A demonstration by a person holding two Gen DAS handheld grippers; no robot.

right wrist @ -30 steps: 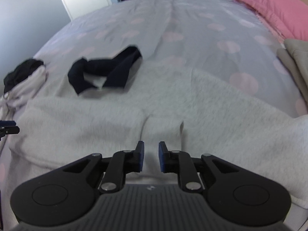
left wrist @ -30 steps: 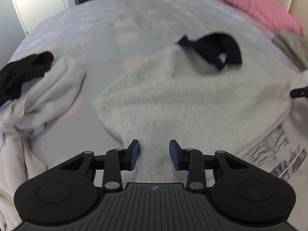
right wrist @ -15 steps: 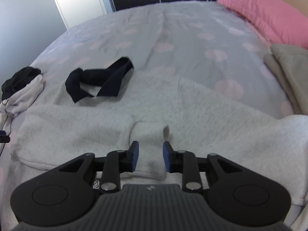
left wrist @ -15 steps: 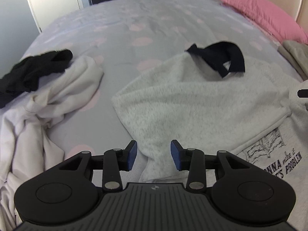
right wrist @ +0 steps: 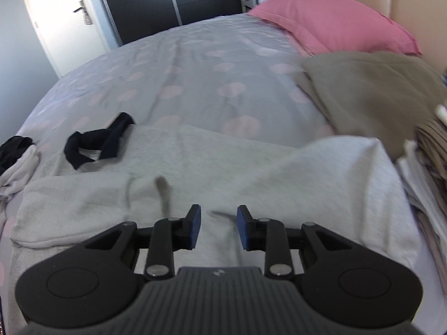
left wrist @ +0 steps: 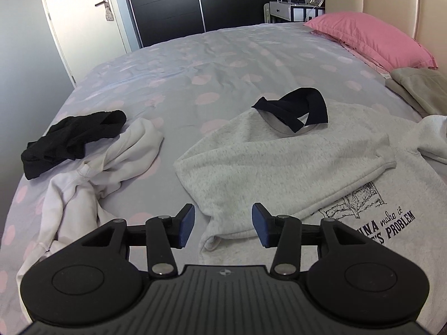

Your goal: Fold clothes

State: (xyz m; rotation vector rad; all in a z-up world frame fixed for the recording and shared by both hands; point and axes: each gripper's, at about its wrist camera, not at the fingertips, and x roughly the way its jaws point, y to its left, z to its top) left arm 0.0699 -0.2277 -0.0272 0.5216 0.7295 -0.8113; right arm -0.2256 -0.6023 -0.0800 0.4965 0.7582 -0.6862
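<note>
Spread across a dotted grey bed [left wrist: 223, 64]: a pale grey sweatshirt [left wrist: 279, 167], sleeve folded over its printed front. Hovering above its near edge, left tool [left wrist: 223, 224], empty, blue pads widening apart. Right tool [right wrist: 218, 227] partly open over the same sweatshirt [right wrist: 212, 167], gripping nothing. Beside: crumpled white garment [left wrist: 111, 162], pink pillow [left wrist: 371, 39], folded khaki cloth [right wrist: 371, 92], black garment [left wrist: 72, 139], black strap [left wrist: 296, 106].

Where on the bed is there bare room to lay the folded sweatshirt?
The far half of the bedspread, between the door side and the pink pillow, is bare. A narrower strip lies between the white garment and the grey sweatshirt. It is crowded by the beige clothes.
</note>
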